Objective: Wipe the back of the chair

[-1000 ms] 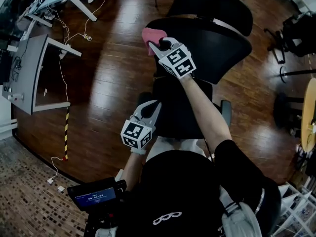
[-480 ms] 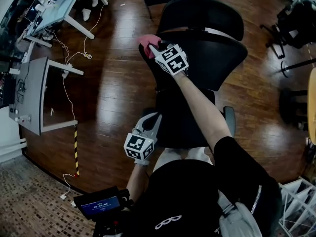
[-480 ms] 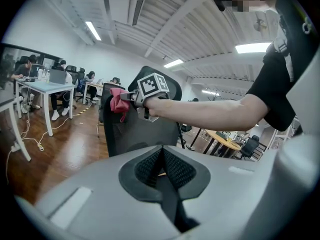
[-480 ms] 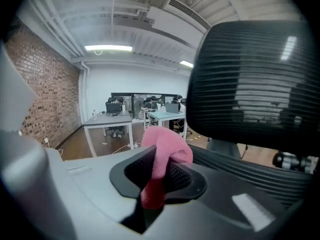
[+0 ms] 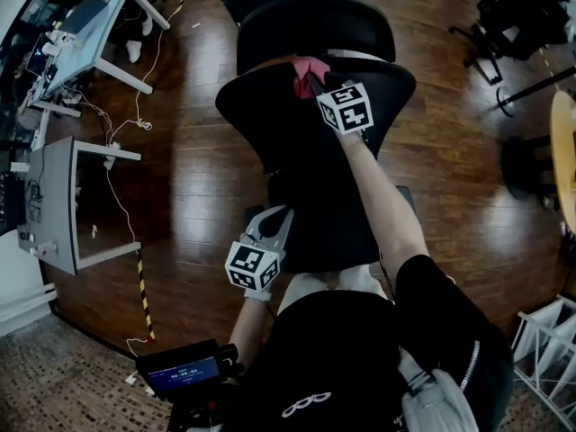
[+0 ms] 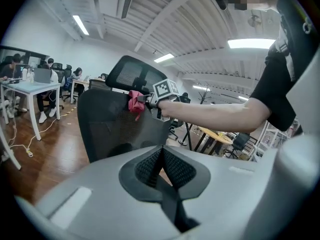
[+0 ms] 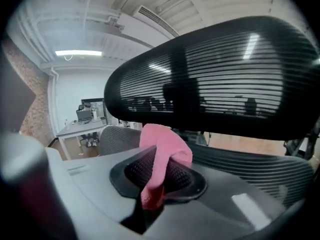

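Right gripper (image 5: 310, 77) pinching pink cloth (image 5: 301, 67) at chair back (image 5: 270, 124); left gripper (image 5: 274, 220) hanging closed, empty. Desk (image 5: 54, 196), cables (image 5: 112, 165) sitting on wood floor (image 5: 202, 187).

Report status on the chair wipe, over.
Right gripper shut on pink cloth, pressed at top edge of chair back, under the headrest. Left gripper shut, empty, held low. Nothing in the way.

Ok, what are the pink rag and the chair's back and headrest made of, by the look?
Pink rag: soft matte fabric, perhaps microfibre or fleece; it folds and droops limply.
Chair back: black mesh, seemingly woven synthetic; the weave looks partly see-through.
Headrest: black ribbed mesh in a smooth rim, likely plastic; light shows between its stripes.
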`<state>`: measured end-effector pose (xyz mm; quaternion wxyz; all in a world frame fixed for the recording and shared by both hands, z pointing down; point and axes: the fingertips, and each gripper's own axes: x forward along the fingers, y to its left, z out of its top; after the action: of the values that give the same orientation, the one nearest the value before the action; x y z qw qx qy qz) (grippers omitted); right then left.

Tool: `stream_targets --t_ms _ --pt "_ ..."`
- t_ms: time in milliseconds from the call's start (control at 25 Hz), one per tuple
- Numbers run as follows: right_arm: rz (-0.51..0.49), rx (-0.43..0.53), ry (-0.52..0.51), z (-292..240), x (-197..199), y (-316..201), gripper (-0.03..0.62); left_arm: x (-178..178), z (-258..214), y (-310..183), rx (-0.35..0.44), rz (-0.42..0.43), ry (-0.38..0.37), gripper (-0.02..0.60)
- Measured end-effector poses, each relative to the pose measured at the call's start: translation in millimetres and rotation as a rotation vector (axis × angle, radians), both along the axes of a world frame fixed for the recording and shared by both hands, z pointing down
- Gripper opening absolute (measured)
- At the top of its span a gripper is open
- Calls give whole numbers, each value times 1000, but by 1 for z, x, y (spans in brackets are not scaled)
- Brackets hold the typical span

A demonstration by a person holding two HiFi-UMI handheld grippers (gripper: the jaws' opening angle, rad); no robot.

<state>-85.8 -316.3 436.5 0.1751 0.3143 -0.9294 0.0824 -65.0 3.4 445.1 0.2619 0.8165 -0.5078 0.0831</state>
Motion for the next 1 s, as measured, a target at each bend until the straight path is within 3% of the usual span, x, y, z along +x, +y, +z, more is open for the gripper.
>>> stream_targets --t_ms 320,840,1000 --pt "165 6 4 3 131 -30 40 64 2 -9 2 92 5 -6" --pt "439 -2 57 5 272 -53 40 86 6 -2 -13 116 17 -6" --pt "553 2 176 16 311 -51 40 86 10 5 -16 116 28 -6"
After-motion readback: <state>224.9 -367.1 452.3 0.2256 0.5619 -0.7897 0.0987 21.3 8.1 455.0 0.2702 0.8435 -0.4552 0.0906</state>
